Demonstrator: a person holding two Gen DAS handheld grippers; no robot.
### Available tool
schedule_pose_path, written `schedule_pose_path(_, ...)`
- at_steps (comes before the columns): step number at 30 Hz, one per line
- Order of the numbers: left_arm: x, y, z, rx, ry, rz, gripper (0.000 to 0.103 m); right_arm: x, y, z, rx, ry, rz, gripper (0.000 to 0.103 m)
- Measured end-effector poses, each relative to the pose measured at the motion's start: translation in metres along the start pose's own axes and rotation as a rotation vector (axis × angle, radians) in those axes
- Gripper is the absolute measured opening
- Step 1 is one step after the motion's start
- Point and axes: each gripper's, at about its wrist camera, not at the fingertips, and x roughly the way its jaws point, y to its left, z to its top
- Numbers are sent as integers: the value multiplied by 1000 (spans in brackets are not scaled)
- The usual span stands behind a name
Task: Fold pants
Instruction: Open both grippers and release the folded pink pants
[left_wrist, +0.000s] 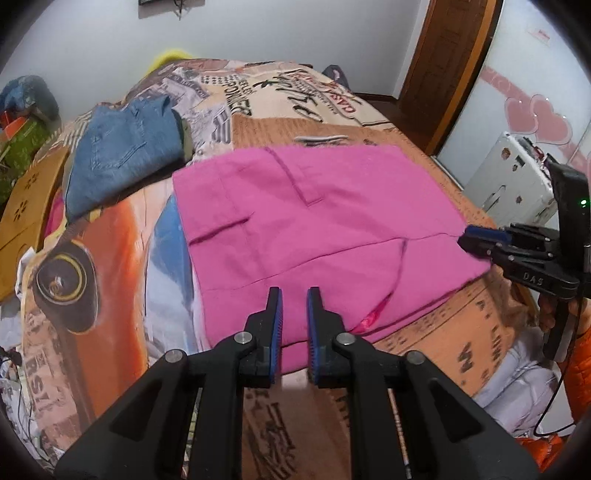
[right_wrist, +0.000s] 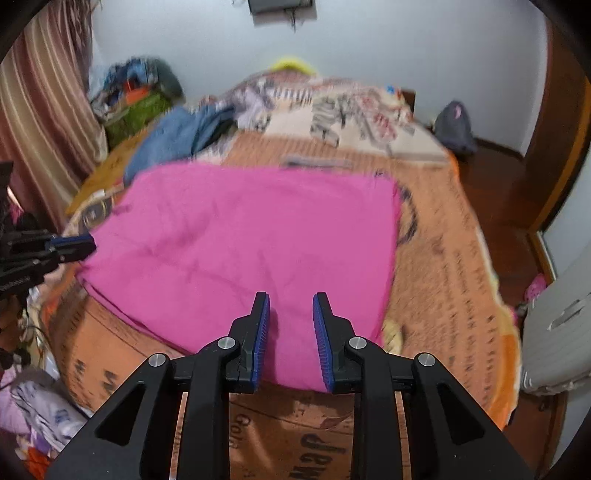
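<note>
Pants (left_wrist: 317, 221) flat on bed (left_wrist: 424, 339); jeans (left_wrist: 122, 155) behind-left.

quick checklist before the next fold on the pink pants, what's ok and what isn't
1. Pink pants lie folded flat on the bedspread: ok.
2. Left tool holds no cloth, narrow gap between its pads: ok.
3. Right tool holds no cloth, jaws apart: ok.
4. Near edge of the pants even: not ok, a fold pokes out at the front.
5. Folded jeans lie apart from the pants: ok.
6. Layers underneath aligned: cannot tell.
</note>
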Motion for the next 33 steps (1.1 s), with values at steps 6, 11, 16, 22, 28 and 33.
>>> schedule_pose_path(6,-12,19,-5,-39,-16,5,34,9,-20,-15,58,32,-5,31)
schedule_pose_path(11,-29,43,20,-59,-73,87,34,1,-39,-5,42,33,-72,31)
schedule_pose_path(16,-17,68,59,-73,-89,146,34,-3,-63,26,87,-21,-91,31)
schedule_pose_path(22,27,87,90,-102,-33,118,34,23,-81,68,87,-46,-112,43)
schedule_pose_path(28,72,92,100,-124,52,70,39,73,-98,92,111,9,-89,43)
schedule_pose_path(33,86,92,98,-143,42,47,40,119,-114,100,125,91,-68,43)
